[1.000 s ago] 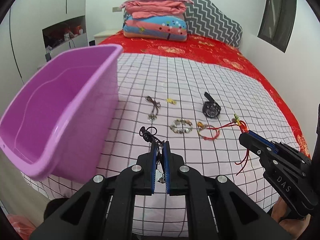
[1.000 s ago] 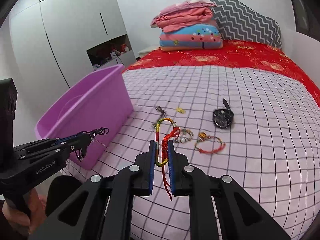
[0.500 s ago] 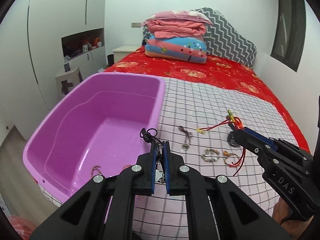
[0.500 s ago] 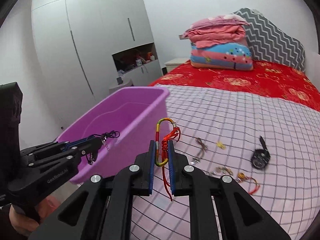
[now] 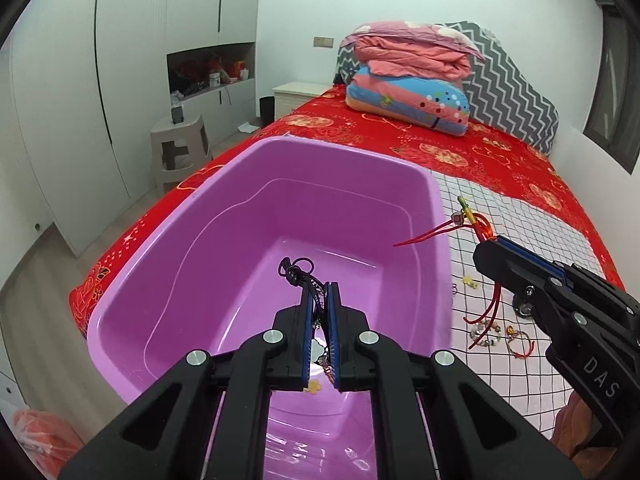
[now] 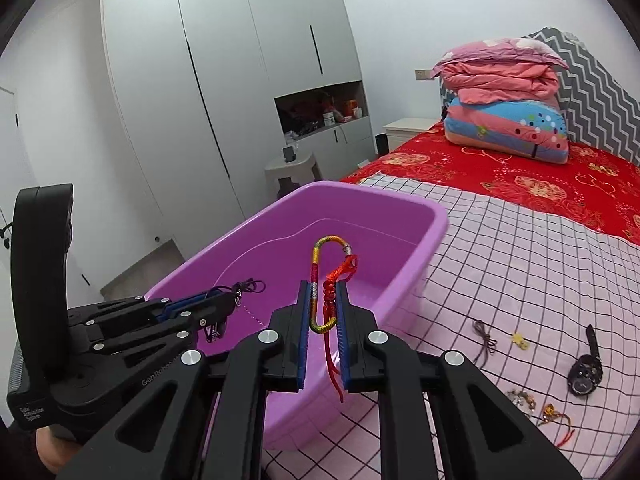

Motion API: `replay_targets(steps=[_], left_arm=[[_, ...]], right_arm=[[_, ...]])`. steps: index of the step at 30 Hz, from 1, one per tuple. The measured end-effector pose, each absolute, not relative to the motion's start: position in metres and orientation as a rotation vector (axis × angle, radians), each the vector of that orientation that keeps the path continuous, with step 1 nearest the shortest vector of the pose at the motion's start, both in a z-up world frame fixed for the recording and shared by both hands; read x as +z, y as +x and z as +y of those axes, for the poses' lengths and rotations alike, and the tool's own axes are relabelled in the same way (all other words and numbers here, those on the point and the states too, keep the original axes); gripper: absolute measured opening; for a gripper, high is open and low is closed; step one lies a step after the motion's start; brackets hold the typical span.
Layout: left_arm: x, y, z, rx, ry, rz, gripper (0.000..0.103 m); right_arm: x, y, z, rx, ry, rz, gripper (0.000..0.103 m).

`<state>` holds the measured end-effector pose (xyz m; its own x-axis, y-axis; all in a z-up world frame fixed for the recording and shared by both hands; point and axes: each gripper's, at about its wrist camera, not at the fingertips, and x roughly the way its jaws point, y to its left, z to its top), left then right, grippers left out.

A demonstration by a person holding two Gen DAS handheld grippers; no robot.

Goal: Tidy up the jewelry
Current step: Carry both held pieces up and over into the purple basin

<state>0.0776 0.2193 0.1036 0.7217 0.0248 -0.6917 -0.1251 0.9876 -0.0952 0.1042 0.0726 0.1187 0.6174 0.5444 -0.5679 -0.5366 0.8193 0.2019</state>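
My left gripper [image 5: 319, 290] is shut on a black cord necklace [image 5: 296, 270] with a thin chain and holds it over the inside of the purple plastic tub [image 5: 224, 216]. My right gripper [image 6: 324, 290] is shut on a multicoloured braided bracelet [image 6: 320, 258] with red tassel strings, above the tub's near right rim [image 6: 424, 248]. In the left wrist view the right gripper [image 5: 486, 246] sits just right of the tub. In the right wrist view the left gripper [image 6: 230, 300] hangs over the tub.
On the checked cloth [image 6: 520, 280] lie a black watch [image 6: 586, 368], a brown cord [image 6: 484, 338], a small yellow charm [image 6: 520, 340], a bead bracelet [image 6: 522, 398] and a red string bracelet [image 6: 554, 414]. Folded bedding [image 6: 508, 112] is stacked at the bed's head. A stool [image 5: 180, 144] stands left.
Both grippers have swung left, away from the jewellery on the cloth, and now hang over the purple tub, each holding its piece.
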Motion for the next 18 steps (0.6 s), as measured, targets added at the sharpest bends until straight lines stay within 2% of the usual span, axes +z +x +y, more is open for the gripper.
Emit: replay_targets(steps=[18], left_arm=[[0.057, 0.095, 0.257, 0.155, -0.246, 0.859, 0.008]], right_arm=[[0.084, 0.124, 0.120, 0.624, -0.059, 0.763, 0.012]])
